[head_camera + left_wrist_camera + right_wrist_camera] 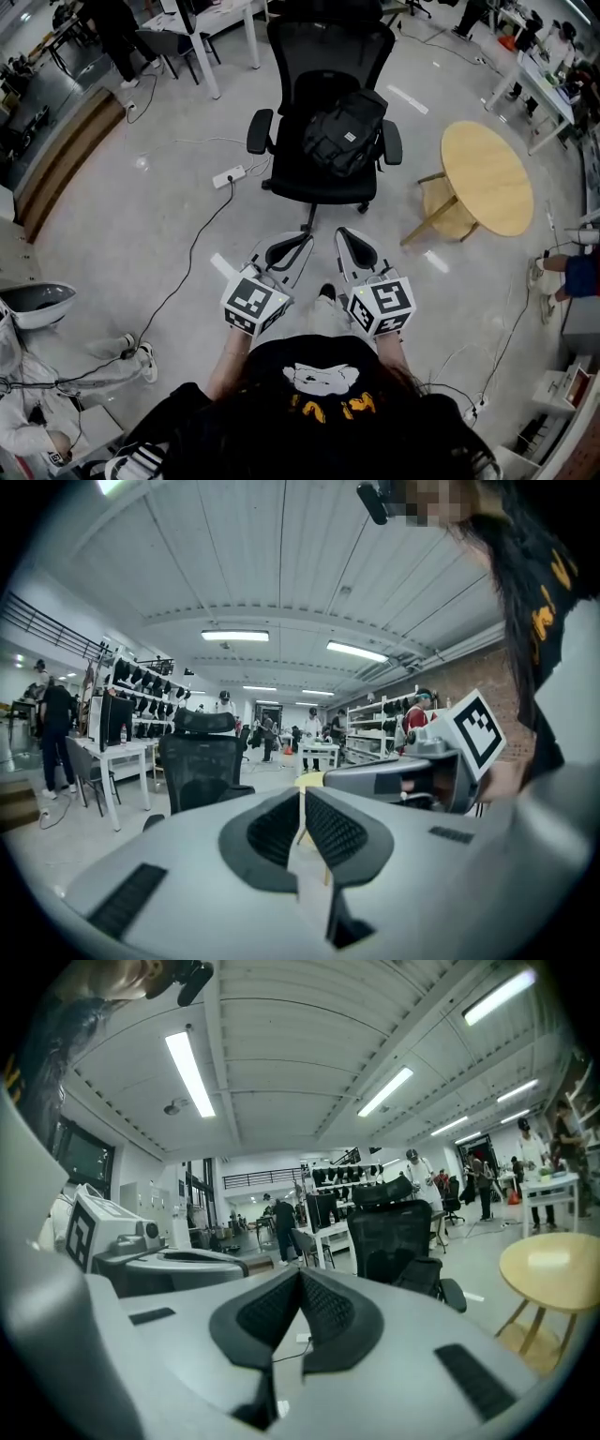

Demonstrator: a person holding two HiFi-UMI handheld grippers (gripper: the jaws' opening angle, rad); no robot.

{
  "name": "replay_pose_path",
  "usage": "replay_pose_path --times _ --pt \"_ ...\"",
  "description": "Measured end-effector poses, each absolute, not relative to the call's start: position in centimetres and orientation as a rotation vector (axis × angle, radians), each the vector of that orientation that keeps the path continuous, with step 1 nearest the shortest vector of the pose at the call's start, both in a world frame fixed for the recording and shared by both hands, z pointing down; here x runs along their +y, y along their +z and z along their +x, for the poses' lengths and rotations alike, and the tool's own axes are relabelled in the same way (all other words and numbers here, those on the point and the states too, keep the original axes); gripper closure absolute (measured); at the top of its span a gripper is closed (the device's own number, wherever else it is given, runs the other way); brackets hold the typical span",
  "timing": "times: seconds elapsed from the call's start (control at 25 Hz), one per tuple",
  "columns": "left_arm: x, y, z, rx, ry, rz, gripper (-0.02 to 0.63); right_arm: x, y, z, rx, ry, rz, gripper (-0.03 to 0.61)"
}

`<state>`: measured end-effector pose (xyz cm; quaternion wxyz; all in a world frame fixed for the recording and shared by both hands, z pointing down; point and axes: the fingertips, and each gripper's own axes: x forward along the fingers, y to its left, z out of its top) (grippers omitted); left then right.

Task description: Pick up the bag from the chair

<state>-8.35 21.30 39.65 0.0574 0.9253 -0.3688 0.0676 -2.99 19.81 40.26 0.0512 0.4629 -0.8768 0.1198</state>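
Bag (345, 131) on chair (323, 56), beyond tools (306, 237) (343, 232).

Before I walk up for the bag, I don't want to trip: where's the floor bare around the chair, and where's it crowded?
Bare: the floor straight ahead, up to the chair base. Crowded: a power strip and cable left of the chair, the table close on its right.

Floor (112, 234) near side of chair (319, 66): open. Bag (345, 131) on seat, front approach free; armrests (260, 131) flank it left and right. Round table (487, 178) just right. Power strip (228, 176) on floor, left.
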Motion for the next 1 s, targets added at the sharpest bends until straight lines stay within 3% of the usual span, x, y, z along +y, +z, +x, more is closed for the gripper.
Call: replay_pose_path --times 0.52,1.0 --pt "8.8 39.4 -1.9 -1.196 0.183 2.736 0.592 7.5 41.2 3.9 -2.708 0.420 1.345 0.577" --pt "5.6 39.6 0.3 -1.240 0.261 2.742 0.592 3.9 41.9 5.9 -2.752 0.458 1.315 0.577"
